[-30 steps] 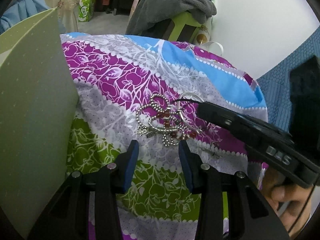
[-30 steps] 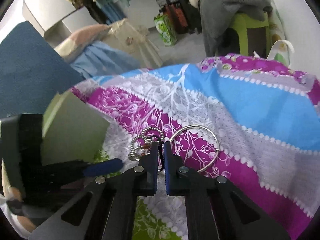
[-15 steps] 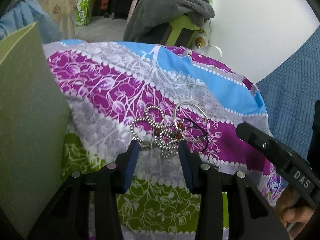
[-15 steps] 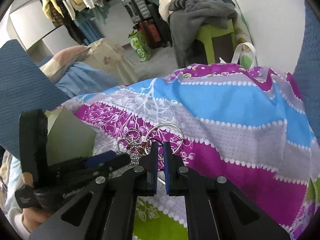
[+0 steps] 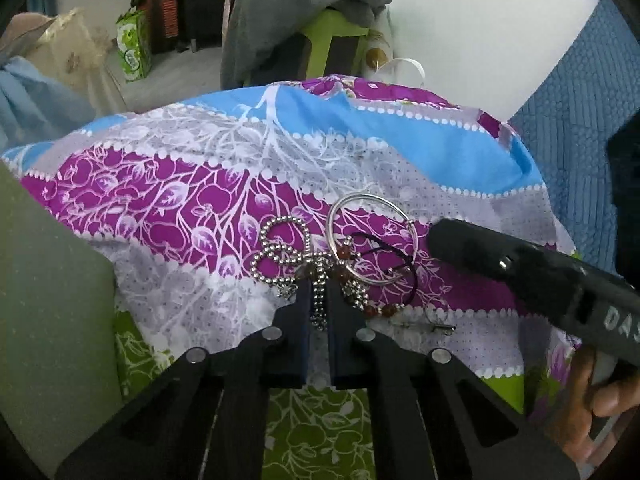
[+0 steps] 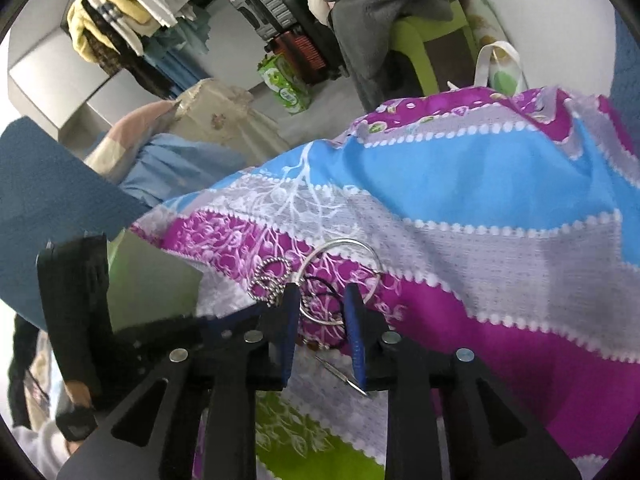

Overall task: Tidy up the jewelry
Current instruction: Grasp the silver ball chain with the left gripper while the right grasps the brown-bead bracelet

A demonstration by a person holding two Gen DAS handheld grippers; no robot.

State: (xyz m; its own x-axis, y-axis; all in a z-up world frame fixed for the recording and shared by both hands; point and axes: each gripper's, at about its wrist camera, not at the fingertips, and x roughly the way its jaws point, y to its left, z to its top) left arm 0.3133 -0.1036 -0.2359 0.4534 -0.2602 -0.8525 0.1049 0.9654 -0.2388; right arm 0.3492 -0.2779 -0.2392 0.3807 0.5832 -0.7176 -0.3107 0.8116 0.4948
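A tangle of jewelry lies on the flowered cloth (image 5: 200,192): a silver ball chain (image 5: 280,256), a silver bangle (image 5: 372,200), a dark cord (image 5: 384,248) and brown beads (image 5: 380,311). My left gripper (image 5: 319,300) is shut on the ball chain, whose end hangs between its blue pads. My right gripper (image 6: 322,304) is open, its pads either side of the bangle (image 6: 340,245) and cord. It shows as a black finger (image 5: 520,264) at the right of the left wrist view.
A green box wall (image 5: 48,320) stands close on the left. A thin metal pin (image 5: 436,326) lies on the cloth in front of the tangle, also in the right wrist view (image 6: 344,376). A green chair with grey clothes (image 5: 304,8) stands behind the cloth.
My left gripper has moved forward and closed on the ball chain. My right gripper has opened and let go of the cord, staying over the bangle.
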